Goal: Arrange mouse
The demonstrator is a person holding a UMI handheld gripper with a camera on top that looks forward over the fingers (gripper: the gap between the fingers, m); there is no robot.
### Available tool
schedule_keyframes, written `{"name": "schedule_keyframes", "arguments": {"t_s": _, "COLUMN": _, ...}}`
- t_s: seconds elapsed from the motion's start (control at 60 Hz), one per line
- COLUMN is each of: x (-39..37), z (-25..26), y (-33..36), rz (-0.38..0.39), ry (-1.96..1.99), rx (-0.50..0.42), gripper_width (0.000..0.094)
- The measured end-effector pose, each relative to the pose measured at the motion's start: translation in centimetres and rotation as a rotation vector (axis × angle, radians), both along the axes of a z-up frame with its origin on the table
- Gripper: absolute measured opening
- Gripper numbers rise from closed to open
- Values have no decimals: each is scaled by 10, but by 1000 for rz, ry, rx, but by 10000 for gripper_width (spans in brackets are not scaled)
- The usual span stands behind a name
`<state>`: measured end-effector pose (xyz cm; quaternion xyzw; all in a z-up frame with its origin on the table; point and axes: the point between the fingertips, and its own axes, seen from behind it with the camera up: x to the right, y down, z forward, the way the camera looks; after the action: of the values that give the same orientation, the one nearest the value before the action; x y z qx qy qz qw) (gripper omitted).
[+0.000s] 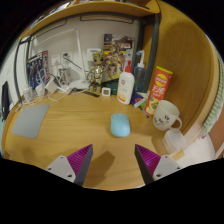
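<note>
The fingers (114, 163) stand apart, gripping nothing. The mouse (120, 125) rests on the counter (75, 130), just ahead of the fingers. Right of the mouse: a mug (166, 114); behind it, probably a chip can (157, 88).

Clutter (95, 75) at desk back, 12 o'clock: items too small to identify (trophy-like shapes). Pad (30, 120) at 9 o'clock, edge cut.

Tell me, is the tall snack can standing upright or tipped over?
Upright: the snack can stands on its base on the desk, beside the white mug.
</note>
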<state>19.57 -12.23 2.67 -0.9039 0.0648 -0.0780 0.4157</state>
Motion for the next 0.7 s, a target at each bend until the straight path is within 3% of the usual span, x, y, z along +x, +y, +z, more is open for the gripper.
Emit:
{"name": "schedule_keyframes", "arguments": {"t_s": 0.35, "x": 44, "z": -25, "y": 115, "rz": 46, "ry": 32, "rx": 19, "gripper_width": 820}}
{"name": "schedule_keyframes", "arguments": {"t_s": 0.467, "x": 44, "z": -38, "y": 122, "rz": 39, "ry": 54, "rx": 0, "gripper_width": 716}}
{"name": "schedule_keyframes", "arguments": {"t_s": 0.483, "x": 42, "z": -40, "y": 121, "rz": 41, "ry": 58, "rx": -6, "gripper_width": 736}}
{"name": "schedule_keyframes", "arguments": {"t_s": 0.5, "x": 41, "z": -38, "y": 123, "rz": 40, "ry": 67, "rx": 9, "gripper_width": 672}}
{"name": "schedule_keyframes", "arguments": {"t_s": 0.533, "x": 42, "z": -39, "y": 123, "rz": 29, "ry": 73, "rx": 15, "gripper_width": 661}}
{"name": "schedule_keyframes", "arguments": {"t_s": 0.567, "x": 40, "z": -39, "y": 123, "rz": 25, "ry": 84, "rx": 22, "gripper_width": 520}}
{"name": "schedule_keyframes", "arguments": {"t_s": 0.683, "x": 41, "z": -41, "y": 122, "rz": 6, "ry": 76, "rx": 15, "gripper_width": 433}}
{"name": "schedule_keyframes", "arguments": {"t_s": 0.7, "x": 41, "z": -42, "y": 122, "rz": 6, "ry": 71, "rx": 10, "gripper_width": 454}}
